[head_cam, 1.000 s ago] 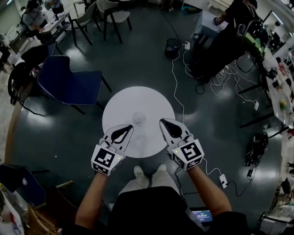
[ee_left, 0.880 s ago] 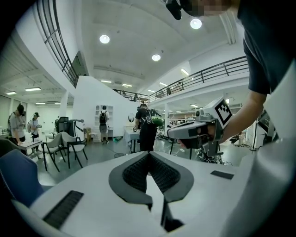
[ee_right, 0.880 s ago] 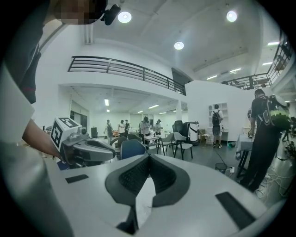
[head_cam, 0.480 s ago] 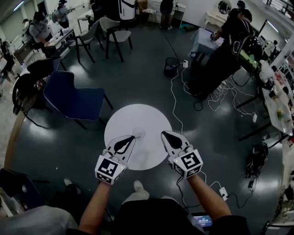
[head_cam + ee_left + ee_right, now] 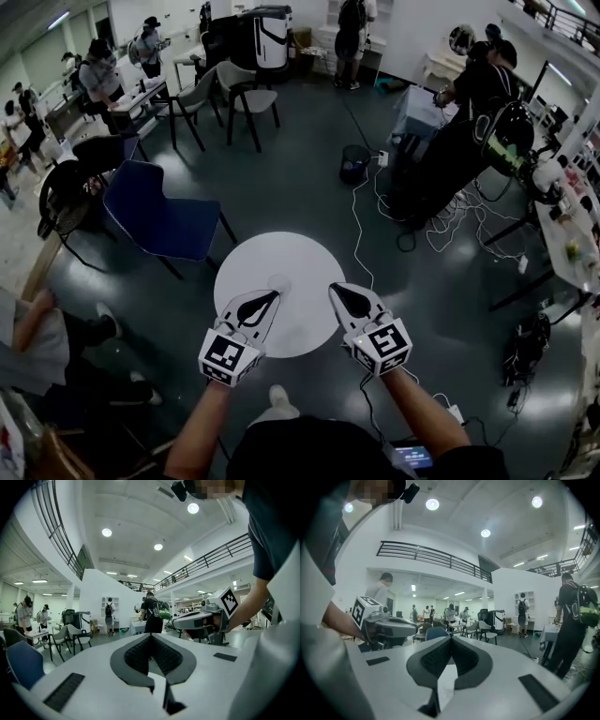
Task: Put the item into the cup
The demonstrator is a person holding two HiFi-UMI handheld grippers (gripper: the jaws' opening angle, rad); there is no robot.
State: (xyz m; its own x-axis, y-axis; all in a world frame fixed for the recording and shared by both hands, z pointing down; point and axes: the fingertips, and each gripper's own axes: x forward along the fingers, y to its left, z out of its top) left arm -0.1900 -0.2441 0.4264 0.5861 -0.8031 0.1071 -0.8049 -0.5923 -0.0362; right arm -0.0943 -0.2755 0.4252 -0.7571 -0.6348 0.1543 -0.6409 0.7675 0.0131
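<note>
Big open lab/workshop hall, not a home: high white ceiling w/ round lights [image 5: 107, 532], a railed mezzanine [image 5: 436, 557] and a glossy dark floor [image 5: 281, 150]. Desks [image 5: 141, 94] w/ people [image 5: 98, 70] working at them, loose chairs incl. a blue chair [image 5: 155, 216], and a cluttered bench [image 5: 562, 216] at right. Cables [image 5: 361, 202] trail over the floor past a bin [image 5: 353, 162], w/ a small round white table [image 5: 281, 267] mid-floor.

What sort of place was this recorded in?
Probably a large open lab or workshop hall: a railed mezzanine overhead, power cables trailing over the dark floor, and people at work tables around a round white table.
</note>
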